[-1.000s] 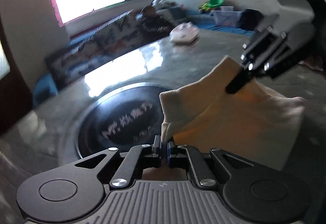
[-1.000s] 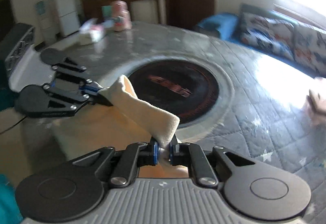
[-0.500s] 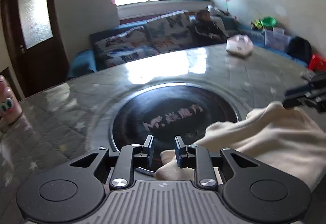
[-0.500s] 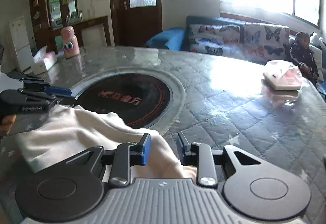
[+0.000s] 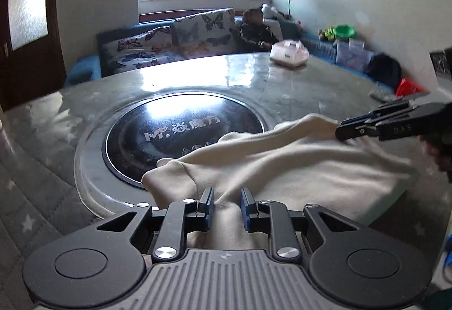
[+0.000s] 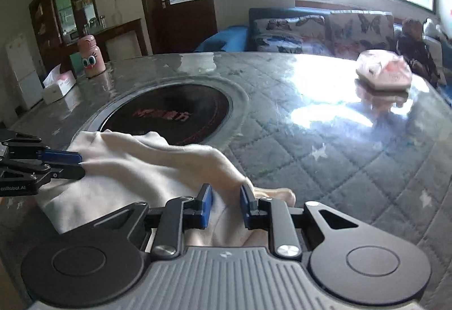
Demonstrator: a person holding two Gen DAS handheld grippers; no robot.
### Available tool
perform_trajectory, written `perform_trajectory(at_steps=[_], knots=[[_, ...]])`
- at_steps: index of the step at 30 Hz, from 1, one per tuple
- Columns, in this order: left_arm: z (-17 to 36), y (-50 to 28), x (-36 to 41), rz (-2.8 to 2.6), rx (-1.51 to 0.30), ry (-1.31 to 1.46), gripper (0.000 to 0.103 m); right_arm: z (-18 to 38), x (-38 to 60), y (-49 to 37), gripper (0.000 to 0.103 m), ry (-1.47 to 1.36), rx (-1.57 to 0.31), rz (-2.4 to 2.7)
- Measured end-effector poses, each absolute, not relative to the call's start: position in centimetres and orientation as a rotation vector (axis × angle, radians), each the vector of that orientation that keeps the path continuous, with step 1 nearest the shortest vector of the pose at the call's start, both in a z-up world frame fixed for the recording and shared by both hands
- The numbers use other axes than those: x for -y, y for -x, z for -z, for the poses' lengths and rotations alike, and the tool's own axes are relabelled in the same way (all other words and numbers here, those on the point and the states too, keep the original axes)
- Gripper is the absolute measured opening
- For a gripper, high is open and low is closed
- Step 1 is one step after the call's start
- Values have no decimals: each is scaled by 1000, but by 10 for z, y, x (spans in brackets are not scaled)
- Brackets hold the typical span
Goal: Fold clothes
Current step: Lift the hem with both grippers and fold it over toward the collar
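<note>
Table (image 5: 296, 84), grey and quilted, with a dark round inset (image 5: 180, 135); sofa (image 5: 169, 39) beneath window. We see the cream garment (image 5: 296, 168) lying beside the inset; left gripper (image 5: 226, 205) and right gripper (image 6: 226, 205) jaws stand parted over it, the right's just closing slightly.

A cloth (image 5: 296, 166) lies on the bench (image 5: 282, 84), its far edge lapping over the round inset plate (image 5: 180, 129) at the bench's middle. The left tool (image 5: 226, 208) sits over the cloth's left end and the right tool (image 6: 226, 207) over its right end. A bag (image 6: 382, 72) rests far across the bench before the sofa (image 5: 175, 39); a bottle (image 6: 90, 57) and tissue box (image 6: 59, 85) stand at the far left.
</note>
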State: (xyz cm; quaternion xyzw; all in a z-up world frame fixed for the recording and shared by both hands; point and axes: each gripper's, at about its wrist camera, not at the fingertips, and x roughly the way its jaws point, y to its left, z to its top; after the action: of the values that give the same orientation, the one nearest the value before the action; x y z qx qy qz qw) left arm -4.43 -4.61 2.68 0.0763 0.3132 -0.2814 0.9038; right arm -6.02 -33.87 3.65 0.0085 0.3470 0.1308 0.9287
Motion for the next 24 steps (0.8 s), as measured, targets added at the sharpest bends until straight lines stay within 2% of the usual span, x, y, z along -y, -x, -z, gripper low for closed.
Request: perform_trajectory(at_steps=[6, 15, 24], knots=[[-33, 35, 48, 571, -624, -166, 23, -52, 313, 47, 20, 12, -676, -349], [-20, -3, 40, 463, -687, -141, 22, -30, 303, 10, 19, -20, -748, -293], [-44, 58, 64, 654, -548, -219, 23, -49, 283, 7, 21, 39, -757, -430]])
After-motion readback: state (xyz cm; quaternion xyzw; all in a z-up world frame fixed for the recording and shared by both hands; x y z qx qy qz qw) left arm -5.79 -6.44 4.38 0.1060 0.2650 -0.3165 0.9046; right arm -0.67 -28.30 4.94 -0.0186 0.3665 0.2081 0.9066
